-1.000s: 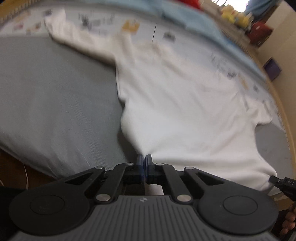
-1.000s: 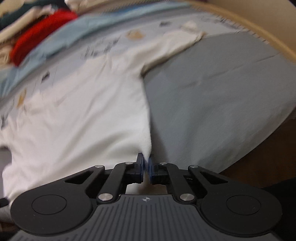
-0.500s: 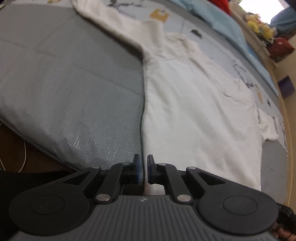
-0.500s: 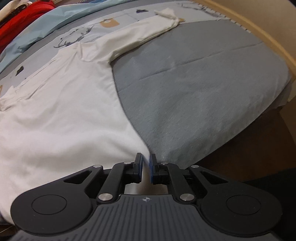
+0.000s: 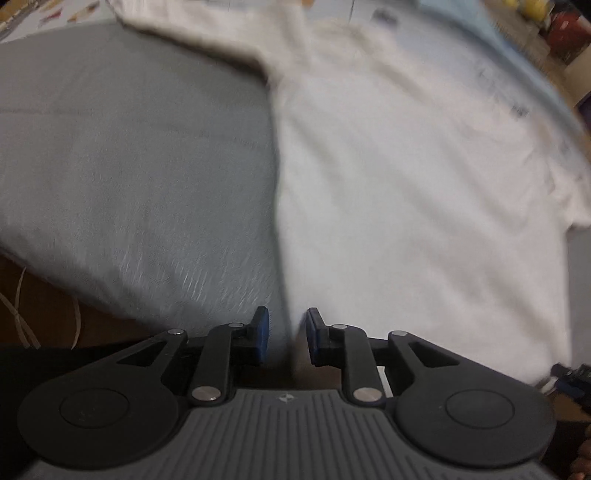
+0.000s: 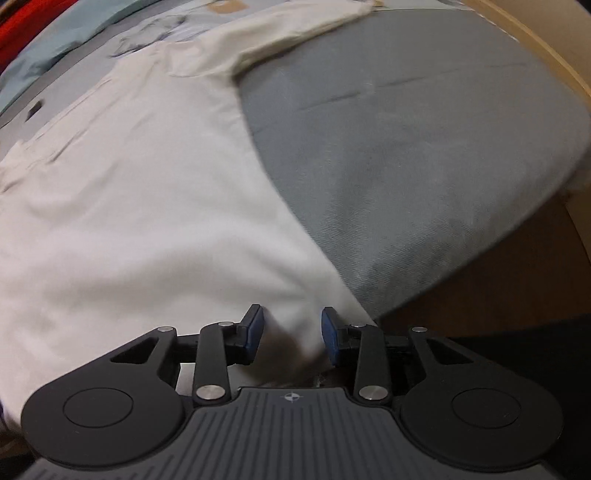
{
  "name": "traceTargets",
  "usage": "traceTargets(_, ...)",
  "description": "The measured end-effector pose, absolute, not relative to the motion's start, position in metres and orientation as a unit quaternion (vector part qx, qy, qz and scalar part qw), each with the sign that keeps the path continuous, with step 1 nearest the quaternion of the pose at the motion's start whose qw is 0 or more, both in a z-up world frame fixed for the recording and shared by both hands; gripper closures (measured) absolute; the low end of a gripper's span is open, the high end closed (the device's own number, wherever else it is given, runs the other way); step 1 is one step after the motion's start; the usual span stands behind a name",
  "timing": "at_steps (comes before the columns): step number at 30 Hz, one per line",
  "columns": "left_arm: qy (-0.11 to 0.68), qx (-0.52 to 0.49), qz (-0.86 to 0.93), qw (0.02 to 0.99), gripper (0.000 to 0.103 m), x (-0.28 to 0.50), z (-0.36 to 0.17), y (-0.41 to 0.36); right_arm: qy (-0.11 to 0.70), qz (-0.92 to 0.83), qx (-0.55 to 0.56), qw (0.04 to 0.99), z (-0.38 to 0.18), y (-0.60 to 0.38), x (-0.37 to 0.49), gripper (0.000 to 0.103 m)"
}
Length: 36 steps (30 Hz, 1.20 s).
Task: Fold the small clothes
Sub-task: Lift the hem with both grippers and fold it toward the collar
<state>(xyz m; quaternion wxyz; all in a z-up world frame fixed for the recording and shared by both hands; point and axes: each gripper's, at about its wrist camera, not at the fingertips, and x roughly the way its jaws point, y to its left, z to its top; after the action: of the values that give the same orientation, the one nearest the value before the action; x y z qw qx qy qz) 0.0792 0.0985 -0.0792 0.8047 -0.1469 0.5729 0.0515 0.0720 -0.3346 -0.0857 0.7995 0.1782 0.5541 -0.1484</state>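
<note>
A white long-sleeved shirt lies spread flat on a grey bed cover, sleeves stretched out to both sides. My left gripper is open at the shirt's lower left hem corner, the hem edge running between its blue pads. My right gripper is open at the lower right hem corner of the shirt, with loose white cloth lying between its jaws. One sleeve reaches toward the far right in the right wrist view.
The grey cover drops off at the near bed edge to a brown floor. A printed light-blue sheet lies behind the shirt. A wooden bed frame runs along the right. Toys and boxes stand at the far right.
Both grippers were shut on the shirt's hem corners, pulling it flat toward the near edge. Both have now opened and let the hem go; the shirt rests flat.
</note>
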Motion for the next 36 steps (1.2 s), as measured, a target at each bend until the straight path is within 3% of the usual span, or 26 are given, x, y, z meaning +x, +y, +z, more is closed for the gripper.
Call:
traceTargets(7,0.5,-0.171,0.005,0.849,0.08,0.1,-0.022,0.1,0.426,-0.096,0.21,0.875,-0.014,-0.347,0.101,0.067)
traceTargets(10,0.472,-0.161,-0.005,0.867,0.08,0.132,0.001,0.098,0.384,-0.053,0.196,0.901,0.008,-0.349,0.136,0.088)
traceTargets(12,0.457,-0.156,-0.018,0.875,0.08,0.161,0.013,0.097,0.367,-0.026,0.187,0.911,0.014,-0.351,0.167,0.089)
traceTargets(16,0.446,-0.153,-0.027,0.882,0.082,0.223,0.014,0.094,0.36,0.009,0.163,0.919,0.006,-0.341,0.225,0.089)
traceTargets(23,0.47,-0.191,-0.01,0.862,0.082,0.314,-0.043,0.109,0.41,0.019,0.141,0.901,-0.053,-0.322,0.314,0.084)
traceTargets(32,0.491,-0.271,0.009,0.828,0.054,0.387,-0.097,0.124,0.442,0.014,0.125,0.888,-0.111,-0.306,0.391,0.06)
traceTargets(35,0.498,-0.259,0.015,0.828,0.054,0.403,-0.109,0.118,0.436,0.01,0.109,0.893,-0.123,-0.3,0.407,0.06)
traceTargets(36,0.495,-0.249,0.013,0.832,0.057,0.408,-0.111,0.115,0.429,0.007,0.097,0.898,-0.123,-0.296,0.411,0.065)
